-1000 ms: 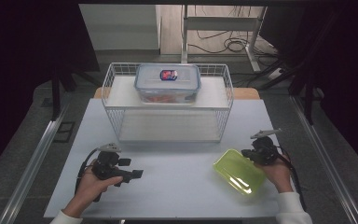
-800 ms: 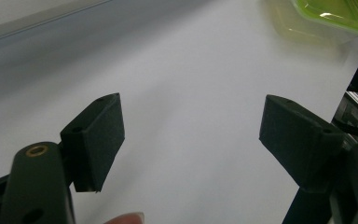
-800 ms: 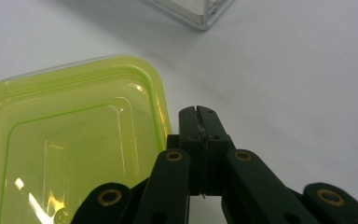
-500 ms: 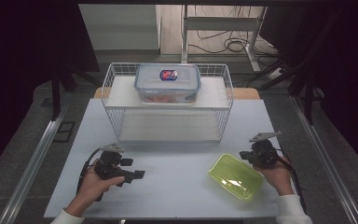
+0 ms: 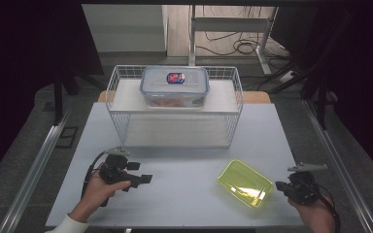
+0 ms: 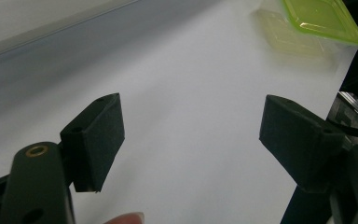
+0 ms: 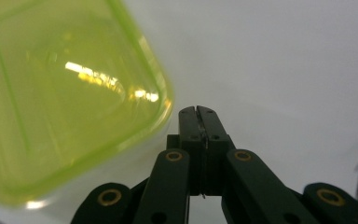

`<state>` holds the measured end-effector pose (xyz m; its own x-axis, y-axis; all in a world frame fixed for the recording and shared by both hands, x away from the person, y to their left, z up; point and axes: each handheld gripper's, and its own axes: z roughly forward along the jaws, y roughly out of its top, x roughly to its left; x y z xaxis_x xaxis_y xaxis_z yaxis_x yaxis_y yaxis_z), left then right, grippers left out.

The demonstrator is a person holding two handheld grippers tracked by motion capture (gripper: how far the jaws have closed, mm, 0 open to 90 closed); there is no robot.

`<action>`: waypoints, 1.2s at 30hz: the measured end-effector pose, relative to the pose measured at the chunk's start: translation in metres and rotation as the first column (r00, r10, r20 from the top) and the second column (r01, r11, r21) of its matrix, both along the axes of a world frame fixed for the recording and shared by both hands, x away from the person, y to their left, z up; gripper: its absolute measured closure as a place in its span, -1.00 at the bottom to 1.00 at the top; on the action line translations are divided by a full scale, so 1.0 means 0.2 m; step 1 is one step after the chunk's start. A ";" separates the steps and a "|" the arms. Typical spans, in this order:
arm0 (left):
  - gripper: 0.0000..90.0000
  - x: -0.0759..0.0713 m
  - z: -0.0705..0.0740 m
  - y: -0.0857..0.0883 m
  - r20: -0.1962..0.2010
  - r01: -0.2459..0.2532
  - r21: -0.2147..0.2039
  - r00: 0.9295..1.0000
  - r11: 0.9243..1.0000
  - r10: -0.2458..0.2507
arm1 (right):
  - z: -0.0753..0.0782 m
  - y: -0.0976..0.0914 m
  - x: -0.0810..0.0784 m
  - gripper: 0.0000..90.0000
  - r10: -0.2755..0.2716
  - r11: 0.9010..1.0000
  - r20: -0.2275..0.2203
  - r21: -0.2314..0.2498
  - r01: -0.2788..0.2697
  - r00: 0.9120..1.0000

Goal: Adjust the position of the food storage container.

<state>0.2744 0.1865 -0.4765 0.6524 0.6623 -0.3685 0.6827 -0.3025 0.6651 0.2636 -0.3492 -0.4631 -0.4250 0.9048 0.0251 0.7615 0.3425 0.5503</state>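
1. Right gripper [image 7: 197,110]: in the right gripper view its jaws were pressed flat together with no gap and nothing between them. The tips sat just beside the near corner of the yellow-green lid [image 7: 60,93], apart from it by a thin strip of table.
2. Left gripper [image 6: 191,135]: in the left gripper view its jaws stood wide apart, bare white table between them, nothing held. A fingertip [image 6: 123,218] showed at the bottom edge of that view.
3. From the high view, the left gripper [image 5: 143,178] lay low over the near left part of the table, held in the person's left hand [image 5: 97,191], pointing toward the table's middle. The right gripper [image 5: 280,186] sat at the near right edge in the right hand [image 5: 315,213], with its grey plate on top.
4. The yellow-green lid [image 5: 245,183] lay flat on the white table [image 5: 184,194], near right of centre, turned at an angle to the table's edges. In the left gripper view it [image 6: 321,18] showed far off, at the upper right.
5. Farther back stood a white wire basket [image 5: 233,114] on its side like a shelf; on its upper level rested a clear lidded container [image 5: 175,87] with a red-and-blue label on top.
6. Beyond the table: dark floor, cables, and table legs.
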 end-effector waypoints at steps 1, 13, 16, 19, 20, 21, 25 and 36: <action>-0.52 0.00 0.00 0.00 0.000 0.001 0.000 1.000 1.000 -0.001 | -0.01 0.00 -0.02 0.97 -0.002 1.000 -0.014 -0.006 0.001 1.000; -0.52 -0.01 0.00 0.01 0.004 -0.006 0.001 1.000 1.000 0.006 | -0.06 0.13 -0.02 0.97 0.014 0.998 -0.064 -0.055 -0.017 0.998; -0.52 -0.01 0.00 0.02 0.003 -0.009 0.002 1.000 1.000 0.009 | -0.04 0.15 0.03 0.97 0.019 0.998 -0.055 -0.062 -0.022 0.998; -0.52 -0.01 0.00 0.02 0.004 -0.008 0.004 1.000 1.000 0.008 | -0.05 0.17 0.09 0.97 0.027 0.997 -0.049 -0.066 -0.030 0.998; -0.52 -0.01 0.00 0.02 0.004 -0.009 0.005 1.000 1.000 0.009 | -0.05 0.18 0.11 0.97 0.030 0.997 -0.049 -0.072 -0.033 0.998; -0.52 -0.01 0.00 0.02 0.005 -0.009 0.006 1.000 1.000 0.009 | -0.05 0.18 0.12 0.97 0.035 0.996 -0.045 -0.079 -0.039 0.998; -0.52 -0.01 -0.01 0.02 -0.001 -0.014 0.008 1.000 1.000 0.014 | -0.06 0.22 0.19 0.97 0.066 0.992 -0.030 -0.102 -0.069 0.997; -0.52 -0.01 -0.01 0.02 -0.002 -0.019 0.008 1.000 1.000 0.019 | -0.09 0.41 0.29 0.97 0.165 0.980 -0.006 -0.110 -0.164 0.986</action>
